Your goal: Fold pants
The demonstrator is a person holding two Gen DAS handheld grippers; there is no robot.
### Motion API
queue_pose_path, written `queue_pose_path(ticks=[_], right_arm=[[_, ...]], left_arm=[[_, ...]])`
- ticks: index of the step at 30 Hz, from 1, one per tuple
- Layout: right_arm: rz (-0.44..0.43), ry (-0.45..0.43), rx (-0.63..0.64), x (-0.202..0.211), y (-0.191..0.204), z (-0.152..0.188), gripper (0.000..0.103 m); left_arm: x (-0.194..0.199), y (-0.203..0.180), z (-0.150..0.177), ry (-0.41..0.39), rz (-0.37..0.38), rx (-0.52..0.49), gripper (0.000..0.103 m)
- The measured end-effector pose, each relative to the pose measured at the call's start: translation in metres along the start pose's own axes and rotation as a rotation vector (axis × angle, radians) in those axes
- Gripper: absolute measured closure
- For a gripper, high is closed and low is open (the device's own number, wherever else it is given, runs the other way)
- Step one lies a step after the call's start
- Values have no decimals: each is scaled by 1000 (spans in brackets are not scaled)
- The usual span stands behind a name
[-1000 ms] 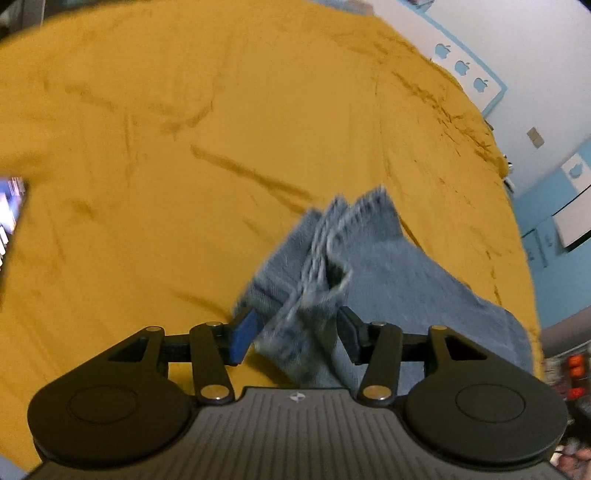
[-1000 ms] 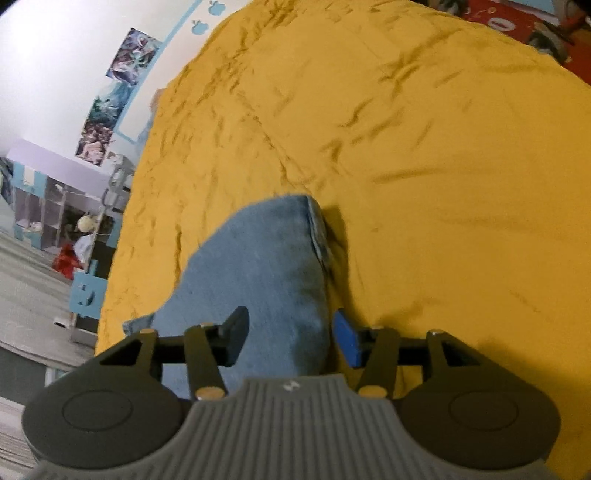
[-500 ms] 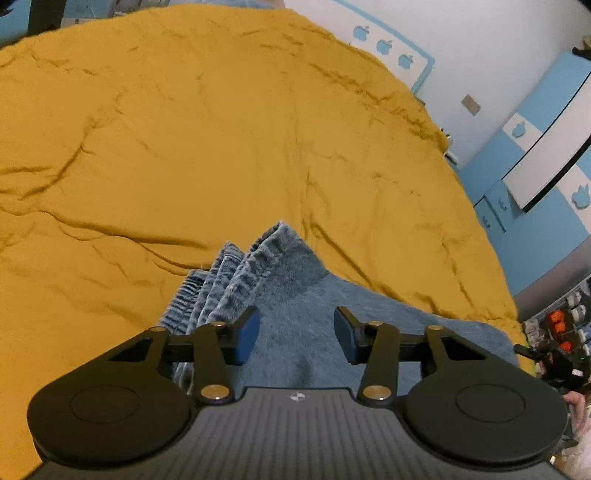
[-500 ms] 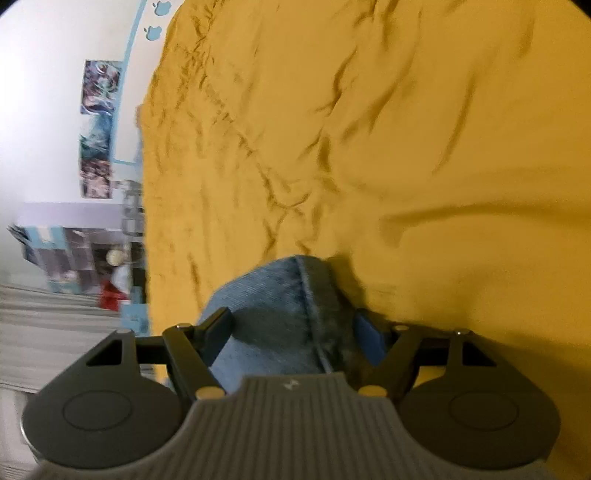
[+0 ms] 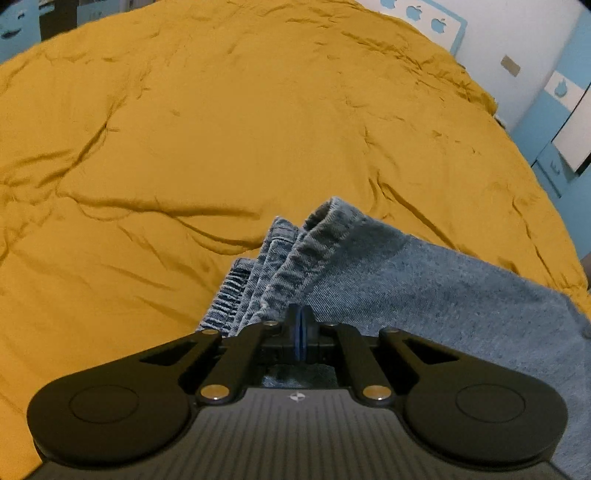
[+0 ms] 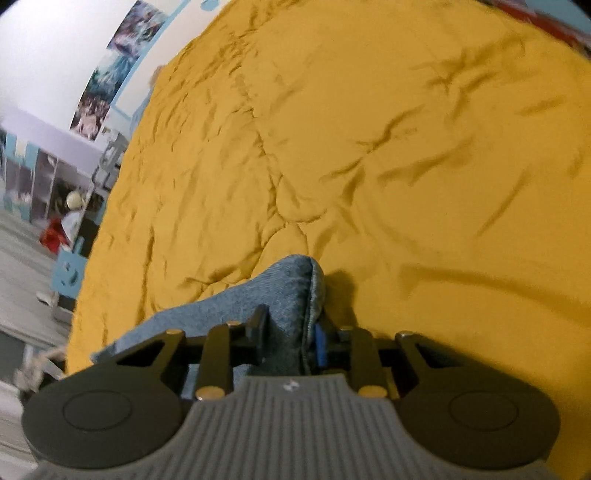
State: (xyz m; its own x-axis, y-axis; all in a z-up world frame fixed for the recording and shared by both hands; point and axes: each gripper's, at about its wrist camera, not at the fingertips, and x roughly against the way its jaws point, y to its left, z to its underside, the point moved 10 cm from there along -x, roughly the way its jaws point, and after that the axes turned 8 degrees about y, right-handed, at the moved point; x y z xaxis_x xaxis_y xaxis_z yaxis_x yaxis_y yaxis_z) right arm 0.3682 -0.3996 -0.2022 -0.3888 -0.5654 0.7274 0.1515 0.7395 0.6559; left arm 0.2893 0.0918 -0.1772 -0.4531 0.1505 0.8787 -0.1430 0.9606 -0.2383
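Note:
Blue denim pants lie folded on a mustard-yellow bed cover. In the left wrist view the stacked hems and waistband point away from me. My left gripper is shut, its blue pads pressed together just above the denim with no cloth visibly between them. In the right wrist view a folded corner of the pants sits between the fingers of my right gripper, which is closed on that thick fold.
The yellow cover spreads wrinkled in all directions. A white wall with blue apple stickers and blue cabinets stand beyond the bed. In the right wrist view, shelves with toys and the floor lie past the bed's left edge.
My left gripper has closed from open and the pant hems now lie flat on the bed. My right gripper has closed onto the folded denim corner.

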Motion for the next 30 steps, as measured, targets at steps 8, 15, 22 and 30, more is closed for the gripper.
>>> queue_pose_path(ticks=[8,15,22,30], right_arm=[[-93,-5,-118,67,-5,31,50],[-109,43,-146,116,2,89,44],[-134,96,-262,134,0,149,49],[-64,49,-250,187,0,188,57]], left_arm=[[44,-35,0,-88,73,-34,85],[70,-111,26,-44,255,-164,85],[65,-191,80,35,396,-331,85],[45,-217,125,126,384,-422,85]])
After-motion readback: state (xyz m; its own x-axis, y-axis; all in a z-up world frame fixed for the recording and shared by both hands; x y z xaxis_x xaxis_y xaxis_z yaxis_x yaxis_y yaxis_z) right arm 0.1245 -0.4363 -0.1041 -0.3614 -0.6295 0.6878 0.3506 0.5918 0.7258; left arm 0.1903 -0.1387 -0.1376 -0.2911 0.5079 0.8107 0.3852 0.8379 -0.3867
